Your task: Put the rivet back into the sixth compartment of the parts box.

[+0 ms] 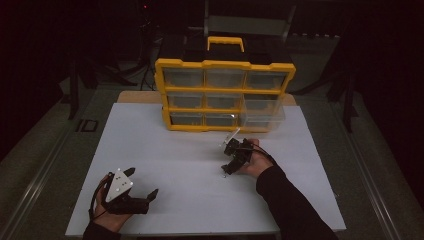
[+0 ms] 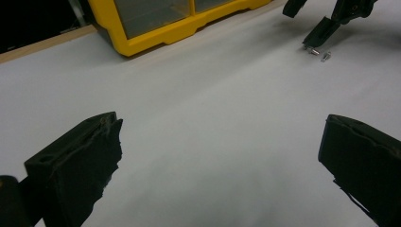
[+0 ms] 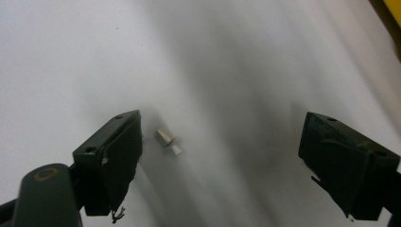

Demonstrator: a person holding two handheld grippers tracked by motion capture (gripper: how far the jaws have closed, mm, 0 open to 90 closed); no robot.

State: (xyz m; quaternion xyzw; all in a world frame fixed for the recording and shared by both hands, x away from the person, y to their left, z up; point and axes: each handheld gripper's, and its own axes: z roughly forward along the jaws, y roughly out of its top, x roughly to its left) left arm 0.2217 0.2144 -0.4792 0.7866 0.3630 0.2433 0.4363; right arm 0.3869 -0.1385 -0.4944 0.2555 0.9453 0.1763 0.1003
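Observation:
A small silver screw (image 3: pixel 168 141) lies on the white table (image 1: pixel 190 150), just inside the left jaw of my right gripper (image 3: pixel 220 127), which is open and holds nothing. In the high view that gripper (image 1: pixel 224 158) points down and left over the screw (image 1: pixel 226 174), right of the table's centre. The left gripper view has two small metal pieces (image 2: pixel 312 51) (image 2: pixel 325 56) under the right gripper (image 2: pixel 307 21). My left gripper (image 1: pixel 142 182) rests near the front left, open and empty, its jaws (image 2: pixel 220 130) wide over bare table.
A yellow drawer organizer (image 1: pixel 225 65) with a handle stands at the back centre; its corner (image 2: pixel 142 42) is far off in the left gripper view. Its clear lower-right drawer (image 1: pixel 262 114) is pulled out toward the right gripper. Dark floor surrounds the table.

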